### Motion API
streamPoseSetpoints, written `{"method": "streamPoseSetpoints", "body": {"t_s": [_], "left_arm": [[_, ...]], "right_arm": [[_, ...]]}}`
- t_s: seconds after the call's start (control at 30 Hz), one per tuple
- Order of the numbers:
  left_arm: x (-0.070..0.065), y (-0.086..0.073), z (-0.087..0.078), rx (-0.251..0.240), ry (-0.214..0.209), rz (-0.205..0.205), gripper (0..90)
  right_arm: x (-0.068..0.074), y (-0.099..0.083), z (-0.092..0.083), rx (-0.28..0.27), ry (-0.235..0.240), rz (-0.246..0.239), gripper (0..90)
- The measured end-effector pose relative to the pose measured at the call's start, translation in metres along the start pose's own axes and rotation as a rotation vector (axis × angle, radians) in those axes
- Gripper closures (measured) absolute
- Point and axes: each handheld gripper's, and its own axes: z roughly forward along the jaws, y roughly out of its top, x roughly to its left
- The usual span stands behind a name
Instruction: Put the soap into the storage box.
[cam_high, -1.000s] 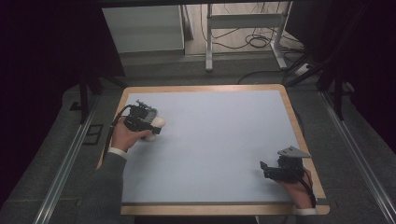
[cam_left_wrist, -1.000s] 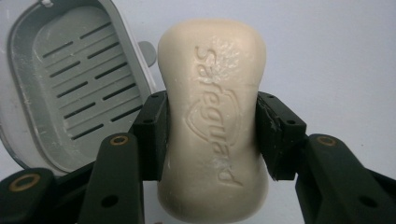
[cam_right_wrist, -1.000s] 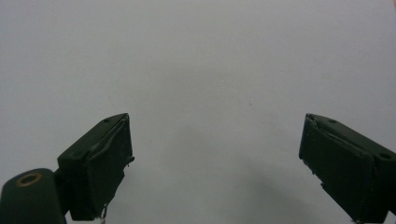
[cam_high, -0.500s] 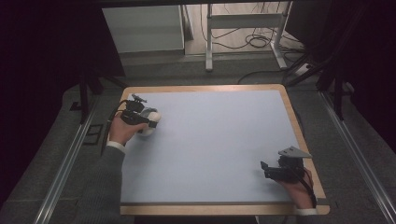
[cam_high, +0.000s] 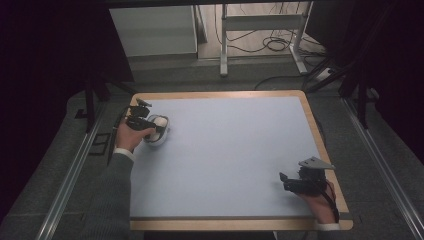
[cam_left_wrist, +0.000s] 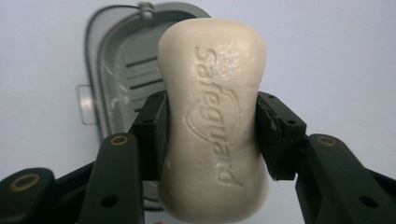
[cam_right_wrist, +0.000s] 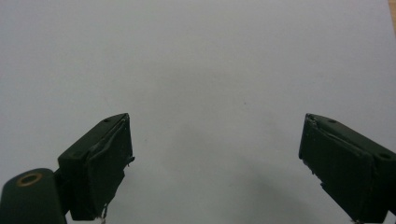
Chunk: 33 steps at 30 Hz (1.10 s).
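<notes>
My left gripper (cam_left_wrist: 211, 135) clamps the soap bar (cam_left_wrist: 214, 116) just above the grey soap dish (cam_left_wrist: 116, 70). My right gripper (cam_right_wrist: 215, 163) gapes empty, well apart from the dish.

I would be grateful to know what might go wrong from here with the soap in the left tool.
The left tool pinches the soap bar at its narrow waist, so the smooth bar might slip or twist. The grey soap dish lies offset to one side beneath, so a release here could land the bar on its rim.
</notes>
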Motion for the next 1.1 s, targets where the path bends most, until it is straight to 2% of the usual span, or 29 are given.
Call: {"method": "streamPoseSetpoints", "body": {"t_s": [0.03, 0.1, 0.2, 0.23, 0.33, 0.4, 0.47, 0.53, 0.67, 0.83, 1.0, 1.1], "left_arm": [[0.0, 0.0, 0.001, -0.009, -0.004, -0.014, 49.3], [0.001, 0.001, 0.004, -0.004, -0.002, -0.016, 49.3], [0.002, 0.002, 0.009, 0.002, 0.021, -0.025, 49.3], [0.002, 0.001, 0.012, 0.001, 0.042, -0.037, 49.2], [0.002, 0.0, 0.013, -0.018, 0.044, -0.05, 46.1], [0.0, -0.001, 0.011, -0.041, 0.02, -0.053, 43.6], [-0.005, -0.001, 0.007, -0.054, 0.016, -0.042, 41.2], [-0.011, -0.001, 0.002, -0.071, -0.015, -0.025, 37.2], [-0.017, -0.005, 0.0, -0.075, -0.036, 0.002, 34.2], [-0.019, -0.01, -0.002, -0.089, -0.06, 0.009, 33.6], [-0.023, -0.018, -0.008, -0.115, -0.081, 0.04, 32.1], [-0.029, -0.027, -0.014, -0.133, -0.088, 0.082, 30.1]], "right_arm": [[0.0, 0.0, 0.0, 0.0, -0.002, 0.001, 9.7], [-0.001, 0.0, 0.0, 0.0, -0.003, 0.001, 9.7], [-0.001, 0.0, 0.0, 0.001, -0.003, 0.0, 9.7], [-0.001, -0.001, 0.0, 0.001, -0.004, 0.0, 9.7], [-0.001, -0.001, 0.0, 0.004, -0.007, 0.001, 9.7], [-0.002, -0.001, 0.0, 0.004, -0.011, 0.007, 9.7], [-0.003, -0.001, 0.0, 0.003, -0.012, 0.011, 9.7], [-0.003, -0.002, 0.0, 0.004, -0.013, 0.01, 9.7], [-0.002, -0.002, 0.0, 0.007, -0.013, 0.008, 9.7], [-0.003, -0.002, -0.001, 0.007, -0.014, 0.009, 9.7], [-0.002, -0.002, -0.001, 0.009, -0.015, 0.005, 9.7], [-0.002, -0.002, -0.001, 0.008, -0.014, 0.004, 9.7]]}}
